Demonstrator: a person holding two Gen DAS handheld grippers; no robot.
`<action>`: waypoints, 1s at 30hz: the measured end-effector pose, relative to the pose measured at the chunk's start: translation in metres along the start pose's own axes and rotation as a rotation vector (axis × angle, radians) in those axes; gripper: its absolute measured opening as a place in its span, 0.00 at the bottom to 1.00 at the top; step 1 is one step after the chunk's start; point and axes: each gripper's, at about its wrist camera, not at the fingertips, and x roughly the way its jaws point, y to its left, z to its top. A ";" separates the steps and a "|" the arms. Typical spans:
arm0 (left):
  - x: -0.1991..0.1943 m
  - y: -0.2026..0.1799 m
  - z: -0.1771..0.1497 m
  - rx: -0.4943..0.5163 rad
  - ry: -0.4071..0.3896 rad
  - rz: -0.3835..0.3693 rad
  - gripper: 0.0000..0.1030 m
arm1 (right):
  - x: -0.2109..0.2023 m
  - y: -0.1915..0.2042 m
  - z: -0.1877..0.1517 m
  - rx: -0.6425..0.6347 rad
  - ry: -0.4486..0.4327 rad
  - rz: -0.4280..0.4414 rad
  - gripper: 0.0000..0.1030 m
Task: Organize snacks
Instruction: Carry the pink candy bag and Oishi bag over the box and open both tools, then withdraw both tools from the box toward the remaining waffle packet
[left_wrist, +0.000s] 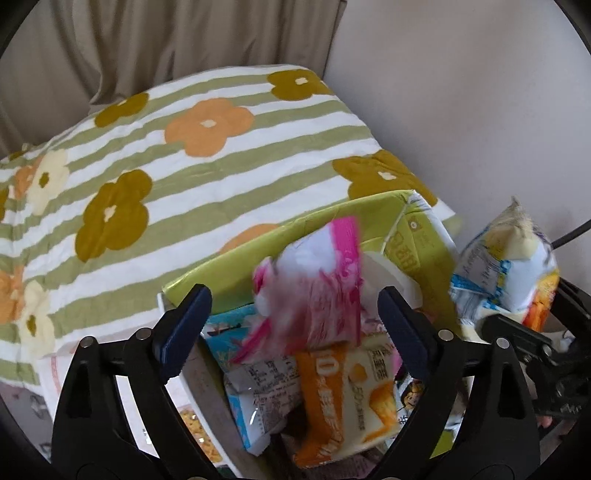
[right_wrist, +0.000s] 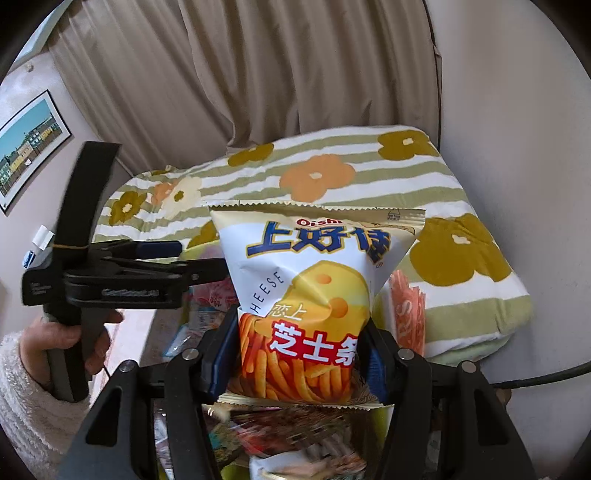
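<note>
**Cheese-stick bag lifted over the snack box**

Right gripper (right_wrist: 295, 365) is clamped on the white-and-yellow foil cheese-stick bag (right_wrist: 314, 295), held above the lime-green cardboard snack box (left_wrist: 266, 254). Left gripper (left_wrist: 291, 325), jaws apart, hovers over the box; a blurred pink-and-white packet (left_wrist: 317, 284) lies between them, seemingly loose. Next is probably lowering the bag into a free gap. Alongside: striped floral quilt (left_wrist: 184, 166), beige curtain (right_wrist: 258, 74), white wall (left_wrist: 461, 92).

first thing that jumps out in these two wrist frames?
The Oishi cheese-stick bag, upright and pinched at its lower half in the right gripper, fills the right wrist view. In the left wrist view, a blurred pink packet sits between the open left gripper's fingers, above a box of snacks, with the floral striped quilt behind.
</note>
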 end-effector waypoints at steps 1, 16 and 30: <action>0.000 0.002 -0.001 -0.001 0.003 0.004 0.88 | 0.001 -0.001 0.000 0.006 0.005 0.002 0.53; -0.041 0.034 -0.031 -0.078 -0.072 0.074 0.88 | 0.009 0.008 0.010 -0.050 0.056 -0.011 0.53; -0.087 0.040 -0.075 -0.124 -0.116 0.130 0.88 | -0.002 0.026 -0.006 -0.146 0.013 -0.052 0.99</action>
